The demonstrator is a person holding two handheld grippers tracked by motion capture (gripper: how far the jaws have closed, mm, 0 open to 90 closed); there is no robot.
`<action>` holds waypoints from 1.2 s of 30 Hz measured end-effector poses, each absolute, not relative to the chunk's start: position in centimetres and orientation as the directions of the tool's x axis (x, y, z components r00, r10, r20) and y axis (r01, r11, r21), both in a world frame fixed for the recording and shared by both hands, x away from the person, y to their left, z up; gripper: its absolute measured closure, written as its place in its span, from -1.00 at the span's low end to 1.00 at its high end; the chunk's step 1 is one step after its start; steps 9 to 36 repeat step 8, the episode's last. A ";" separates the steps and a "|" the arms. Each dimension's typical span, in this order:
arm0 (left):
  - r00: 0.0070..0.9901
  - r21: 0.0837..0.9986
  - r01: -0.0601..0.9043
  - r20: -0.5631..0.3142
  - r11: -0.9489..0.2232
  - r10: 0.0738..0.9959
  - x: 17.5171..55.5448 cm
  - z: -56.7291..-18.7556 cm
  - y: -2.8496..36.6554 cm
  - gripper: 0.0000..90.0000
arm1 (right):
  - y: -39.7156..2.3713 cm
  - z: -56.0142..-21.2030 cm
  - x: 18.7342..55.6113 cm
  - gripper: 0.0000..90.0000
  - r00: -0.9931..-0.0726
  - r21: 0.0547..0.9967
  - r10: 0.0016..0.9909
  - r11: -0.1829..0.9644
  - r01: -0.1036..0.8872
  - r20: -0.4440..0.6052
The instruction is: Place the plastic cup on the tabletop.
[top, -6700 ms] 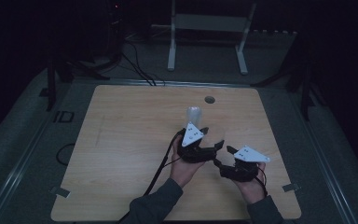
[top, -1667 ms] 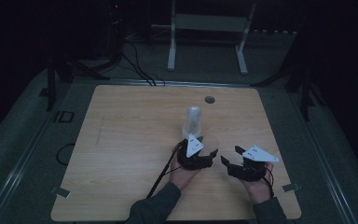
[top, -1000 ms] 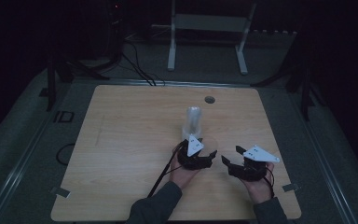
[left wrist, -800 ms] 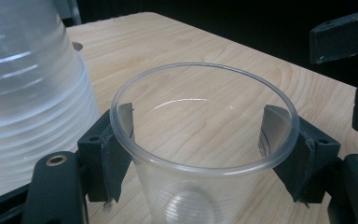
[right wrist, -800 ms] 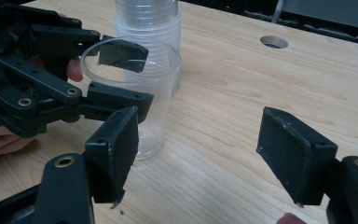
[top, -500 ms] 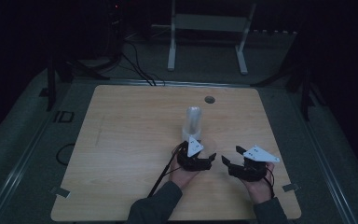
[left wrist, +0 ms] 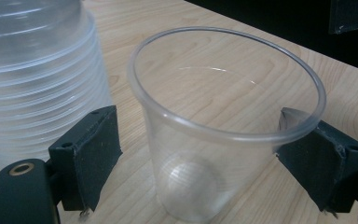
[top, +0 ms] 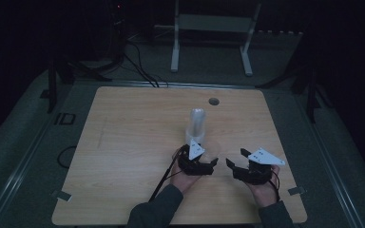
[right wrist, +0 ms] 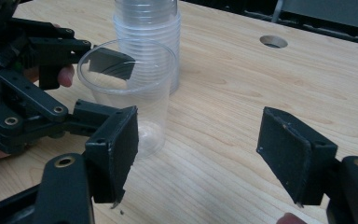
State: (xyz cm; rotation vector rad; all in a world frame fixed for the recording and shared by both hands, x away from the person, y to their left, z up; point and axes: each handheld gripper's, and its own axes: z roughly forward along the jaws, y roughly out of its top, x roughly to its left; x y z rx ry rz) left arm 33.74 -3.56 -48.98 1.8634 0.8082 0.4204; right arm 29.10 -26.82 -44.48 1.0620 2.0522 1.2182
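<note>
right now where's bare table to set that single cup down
The whole left half of the table is bare wood, and so is the far strip up to the round hole. It's crowded at near centre: the cup stack, the single cup, left gripper and right gripper.

Left black two-jaw tool (top: 204,164), held in the left hand (top: 183,176), jaws spread apart. Right black two-jaw tool (top: 235,164), in the right hand (top: 262,190), jaws wide apart, nothing between them.
</note>
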 end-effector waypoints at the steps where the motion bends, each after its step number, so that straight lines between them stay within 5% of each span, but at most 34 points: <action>1: 0.713 0.903 0.342 -0.070 -0.259 0.698 33.7 -49.0 -3.5 -0.68 | -26.8 -44.5 29.1 -0.36 -0.555 0.888 0.831 0.287 0.359 -0.043; 36: 0.714 0.902 0.347 -0.076 -0.257 0.696 33.5 -49.2 -3.2 -0.68 | -26.9 -44.4 29.1 -0.36 -0.554 0.888 0.832 0.284 0.361 -0.041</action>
